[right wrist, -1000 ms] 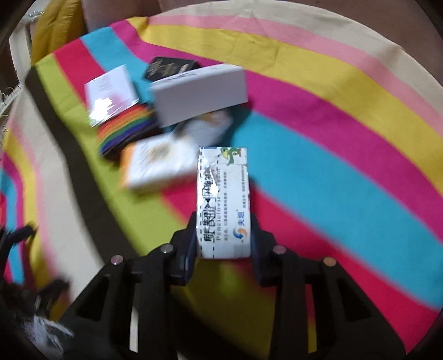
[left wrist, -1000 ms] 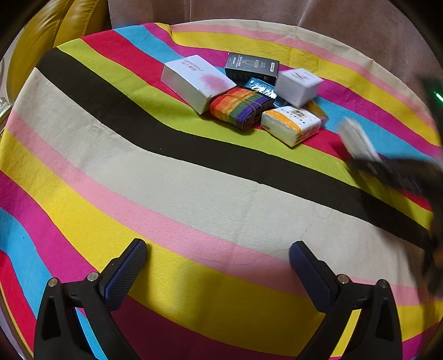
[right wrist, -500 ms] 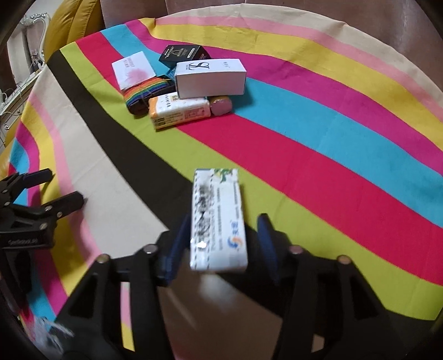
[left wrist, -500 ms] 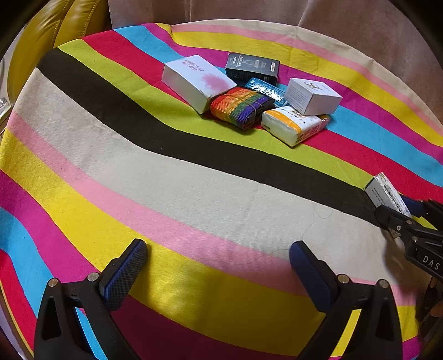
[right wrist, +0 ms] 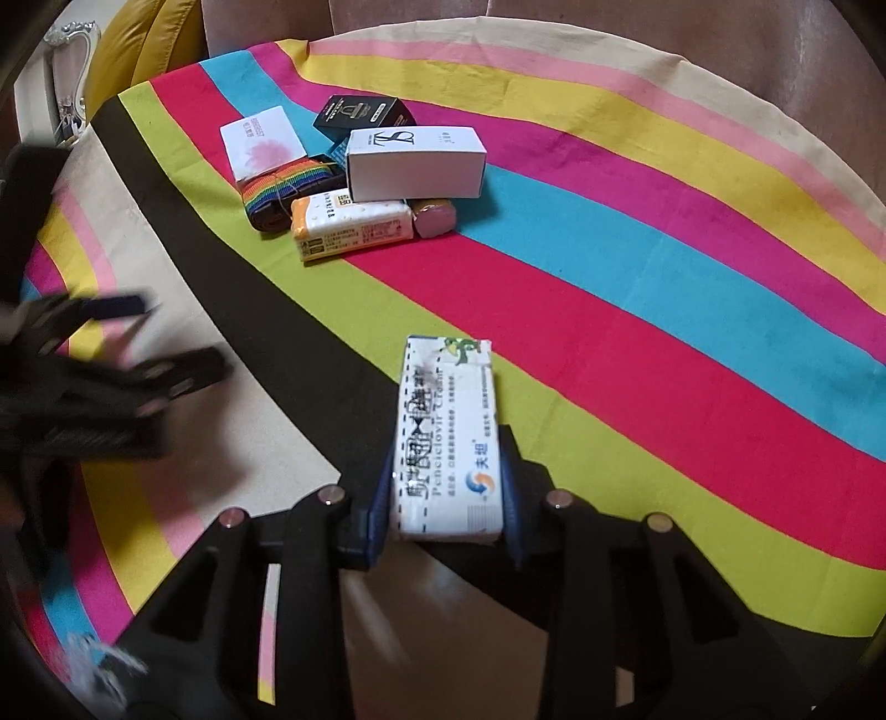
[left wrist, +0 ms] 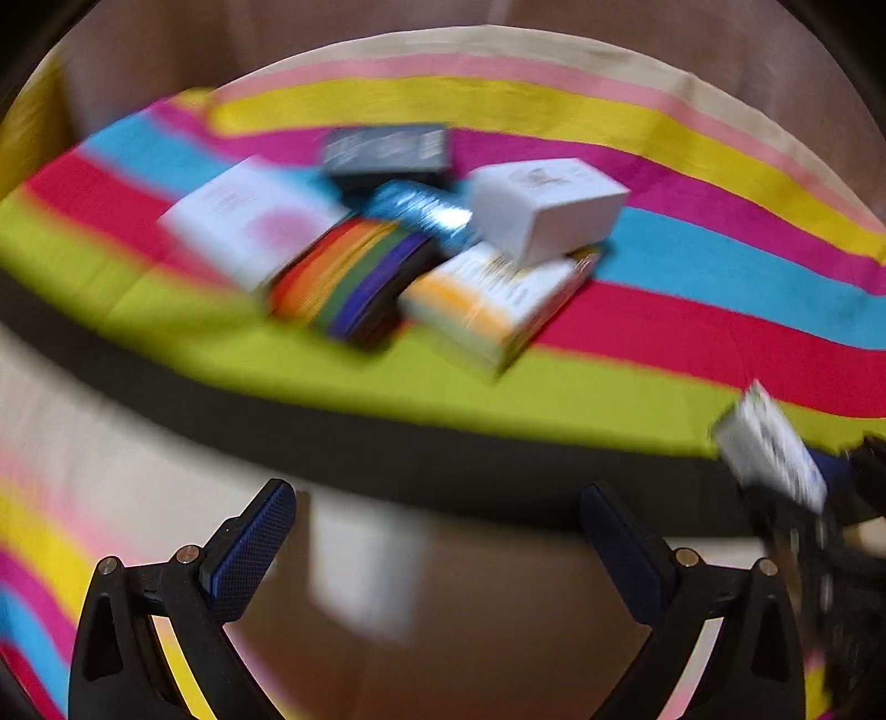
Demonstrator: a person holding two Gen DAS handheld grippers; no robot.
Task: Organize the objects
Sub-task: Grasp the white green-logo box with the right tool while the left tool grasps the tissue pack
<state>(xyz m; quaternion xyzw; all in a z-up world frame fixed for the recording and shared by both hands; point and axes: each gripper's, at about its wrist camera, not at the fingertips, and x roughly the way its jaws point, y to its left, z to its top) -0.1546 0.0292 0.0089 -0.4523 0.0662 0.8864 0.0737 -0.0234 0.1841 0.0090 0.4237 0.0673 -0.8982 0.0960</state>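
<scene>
My right gripper (right wrist: 446, 493) is shut on a long white medicine box (right wrist: 446, 437) and holds it above the striped tablecloth; the box also shows blurred at the right of the left wrist view (left wrist: 769, 448). My left gripper (left wrist: 437, 526) is open and empty, blurred at the left of the right wrist view (right wrist: 138, 354). A pile lies farther back: a white box (right wrist: 415, 163) on an orange-and-white pack (right wrist: 351, 224), a rainbow strap roll (right wrist: 282, 191), a white-pink box (right wrist: 263, 138), a black box (right wrist: 362, 113) and a blue foil packet (left wrist: 421, 210).
The round table is covered by a striped tablecloth (right wrist: 637, 310). A yellow cushion (right wrist: 130, 52) lies beyond its far left edge. A brown curtain (right wrist: 609, 27) hangs behind the table. A small brown roll (right wrist: 434, 216) lies beside the orange-and-white pack.
My left gripper has moved forward toward the pile, and its view is now blurred. My right gripper has closed on the medicine box, which it held only loosely half a second ago.
</scene>
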